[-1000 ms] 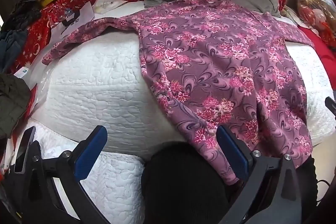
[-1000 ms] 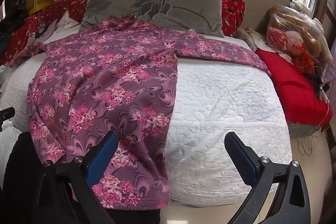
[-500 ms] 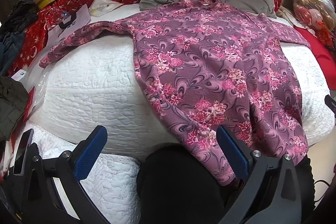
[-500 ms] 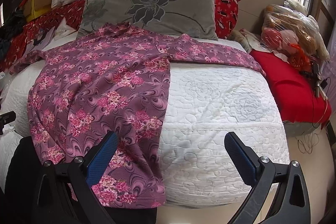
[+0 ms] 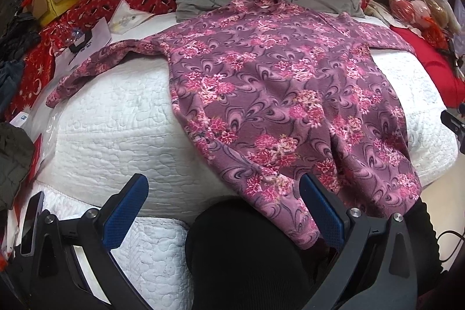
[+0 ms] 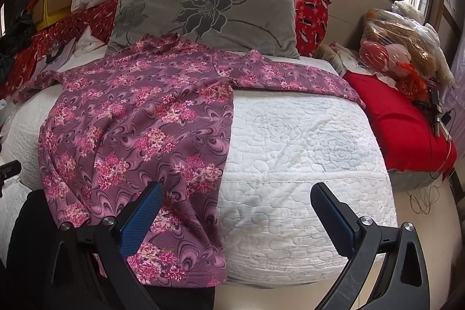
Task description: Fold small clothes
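Note:
A purple long-sleeved top with pink flowers (image 5: 279, 95) lies spread flat on a white quilted bed (image 5: 116, 124), collar toward the pillow, sleeves out to both sides, hem hanging over the near edge. It also shows in the right wrist view (image 6: 139, 124). My left gripper (image 5: 223, 205) is open and empty, held back from the bed's near edge by the hem's left part. My right gripper (image 6: 235, 208) is open and empty, near the hem's right corner, its left finger (image 6: 142, 217) over the cloth.
A grey flowered pillow (image 6: 209, 10) leans at the head of the bed. Red bedding, boxes and papers (image 5: 72, 19) lie left; a red cushion (image 6: 401, 124) and bagged toys (image 6: 401, 48) right. A dark-clothed knee (image 5: 250, 257) is below the hem.
Both grippers have drawn back and risen a little, so more of the bed and pillow shows. The top lies as before. Both grippers stay open.

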`<state>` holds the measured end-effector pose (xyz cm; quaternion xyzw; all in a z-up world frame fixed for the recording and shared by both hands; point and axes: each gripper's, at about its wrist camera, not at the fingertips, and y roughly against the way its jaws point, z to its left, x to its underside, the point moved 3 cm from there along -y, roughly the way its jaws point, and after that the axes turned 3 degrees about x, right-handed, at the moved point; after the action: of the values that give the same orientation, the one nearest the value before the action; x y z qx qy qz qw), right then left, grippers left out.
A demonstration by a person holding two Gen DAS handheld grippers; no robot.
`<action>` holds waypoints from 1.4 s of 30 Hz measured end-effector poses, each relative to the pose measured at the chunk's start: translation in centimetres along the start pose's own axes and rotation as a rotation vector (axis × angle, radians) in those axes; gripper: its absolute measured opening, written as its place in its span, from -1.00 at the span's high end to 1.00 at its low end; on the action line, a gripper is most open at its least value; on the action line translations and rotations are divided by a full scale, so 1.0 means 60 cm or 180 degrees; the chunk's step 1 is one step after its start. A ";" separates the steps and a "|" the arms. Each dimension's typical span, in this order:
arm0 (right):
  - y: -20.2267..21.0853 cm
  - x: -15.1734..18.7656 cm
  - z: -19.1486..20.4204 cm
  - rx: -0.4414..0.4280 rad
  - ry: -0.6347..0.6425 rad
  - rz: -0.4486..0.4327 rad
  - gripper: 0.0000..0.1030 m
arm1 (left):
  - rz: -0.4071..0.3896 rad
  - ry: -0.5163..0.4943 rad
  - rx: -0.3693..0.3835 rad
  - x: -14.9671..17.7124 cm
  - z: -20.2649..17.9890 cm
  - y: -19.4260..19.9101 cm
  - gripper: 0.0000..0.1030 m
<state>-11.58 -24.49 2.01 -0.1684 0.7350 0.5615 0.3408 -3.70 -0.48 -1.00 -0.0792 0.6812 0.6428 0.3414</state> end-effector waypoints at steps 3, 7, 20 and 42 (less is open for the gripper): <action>0.003 0.000 -0.003 -0.0001 -0.0011 -0.0013 -0.97 | 0.0037 0.0025 0.0037 0.001 0.000 -0.002 -1.00; 0.008 -0.003 -0.003 0.0001 0.0000 -0.0044 -0.97 | 0.0032 0.0018 0.0039 0.001 -0.001 -0.003 -1.00; 0.009 -0.007 -0.003 -0.0021 -0.0026 -0.0054 -0.97 | 0.0039 -0.0017 0.0089 -0.002 -0.016 -0.005 -1.00; -0.097 0.058 -0.020 -0.0437 -0.0292 0.0743 -0.45 | 0.0782 0.0504 0.0097 -0.007 0.066 -0.104 -1.00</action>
<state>-10.75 -26.96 -4.37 -0.0788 0.6931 0.6534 0.2940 1.49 2.07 -5.67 -0.0405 0.7202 0.6611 0.2065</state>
